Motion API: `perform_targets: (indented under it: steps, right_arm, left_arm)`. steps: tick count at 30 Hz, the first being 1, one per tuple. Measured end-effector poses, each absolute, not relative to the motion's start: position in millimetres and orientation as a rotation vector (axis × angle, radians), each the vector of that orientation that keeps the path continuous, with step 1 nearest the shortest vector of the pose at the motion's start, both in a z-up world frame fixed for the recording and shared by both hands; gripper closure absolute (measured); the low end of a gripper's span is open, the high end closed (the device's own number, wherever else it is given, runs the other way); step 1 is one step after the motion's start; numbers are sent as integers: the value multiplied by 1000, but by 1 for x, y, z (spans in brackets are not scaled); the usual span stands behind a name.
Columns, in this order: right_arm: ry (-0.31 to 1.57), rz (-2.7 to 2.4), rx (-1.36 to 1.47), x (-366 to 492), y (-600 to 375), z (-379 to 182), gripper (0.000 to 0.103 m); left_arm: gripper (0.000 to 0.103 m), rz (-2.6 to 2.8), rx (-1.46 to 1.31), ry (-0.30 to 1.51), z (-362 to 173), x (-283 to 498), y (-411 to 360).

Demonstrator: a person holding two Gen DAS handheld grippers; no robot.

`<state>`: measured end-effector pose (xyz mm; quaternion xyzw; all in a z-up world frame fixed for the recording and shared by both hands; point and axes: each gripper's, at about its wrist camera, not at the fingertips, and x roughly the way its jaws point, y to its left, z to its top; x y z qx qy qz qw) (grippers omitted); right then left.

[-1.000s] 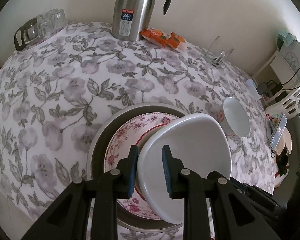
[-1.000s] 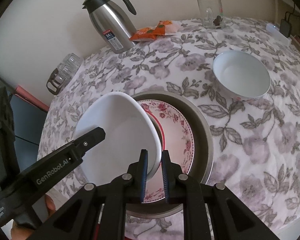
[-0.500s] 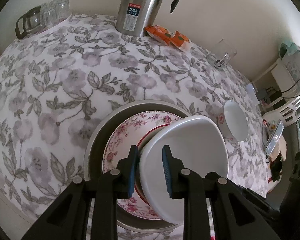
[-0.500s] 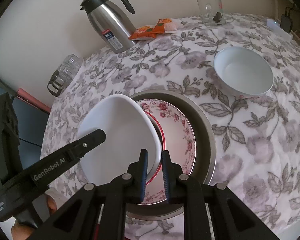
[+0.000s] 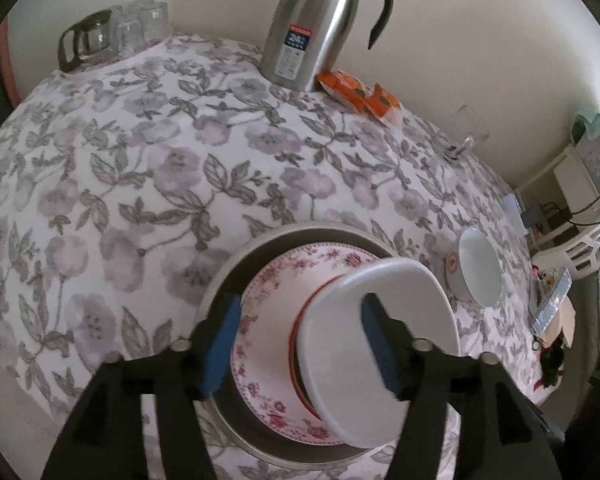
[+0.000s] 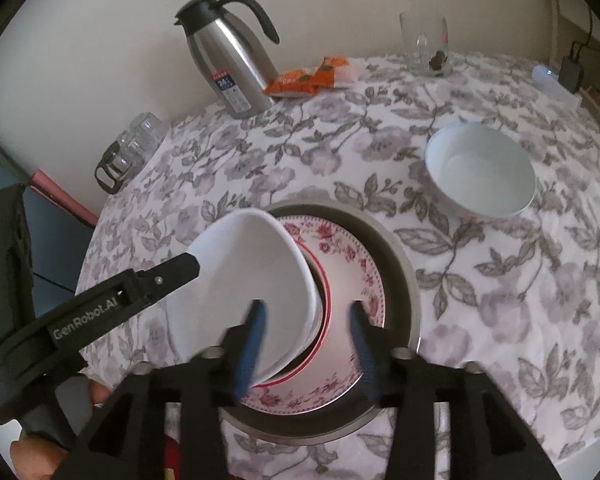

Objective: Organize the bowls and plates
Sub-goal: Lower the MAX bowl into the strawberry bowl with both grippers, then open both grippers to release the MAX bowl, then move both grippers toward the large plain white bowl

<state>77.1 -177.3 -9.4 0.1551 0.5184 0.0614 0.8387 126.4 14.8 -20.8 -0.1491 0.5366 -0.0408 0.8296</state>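
Left wrist view. The white plate [image 5: 380, 344] is shown tilted over the stack, above a red-rimmed plate [image 5: 300, 332] and the floral plate [image 5: 268, 320], all inside the metal pan [image 5: 228, 276] on the flowered tablecloth [image 5: 140, 180]. The left gripper [image 5: 300, 344] is seen with its jaws opening; the white plate's near edge lies between them, and the blue pads [image 5: 220, 344] are no longer pressed on it. Since the plate is not yet level, a drop onto the stack is to be expected; chipping or a slide off-centre could result. A white bowl [image 5: 480, 272] stands well apart to the right and is not yet stacked.

Right wrist view. The right gripper [image 6: 308, 344] is likewise opening, the white plate's [image 6: 252, 280] rim standing free between its jaws. The left gripper's finger [image 6: 160, 276] is seen across the plate's far side. If either tool is withdrawn carelessly, the rim could be caught and the plate dragged off the floral plate [image 6: 356, 256]. The bowl [image 6: 480, 172] lies beyond the pan [image 6: 404, 280].
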Motion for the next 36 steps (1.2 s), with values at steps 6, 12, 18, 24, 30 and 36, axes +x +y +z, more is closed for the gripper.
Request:
perform_targets:
  steps: [6, 12, 18, 24, 30, 36]
  right_arm:
    - [1058, 105, 293, 77, -179, -4, 28]
    - [1038, 86, 277, 77, -182, -5, 14]
    - [1036, 59, 279, 77, -187, -8, 0]
    - [1007, 36, 259, 77, -190, -7, 0]
    - [950, 20, 229, 76, -193, 1, 0]
    - [954, 19, 234, 78, -201, 1, 0]
  left_arm:
    - [33, -19, -272, 1142, -21, 127, 19]
    - [17, 42, -268, 1128, -23, 127, 28]
    - [14, 72, -261, 1108, -22, 128, 32]
    - [8, 76, -234, 1051, -16, 128, 31]
    - [1, 58, -204, 986, -6, 128, 27]
    - [1, 15, -169, 942, 4, 129, 16]
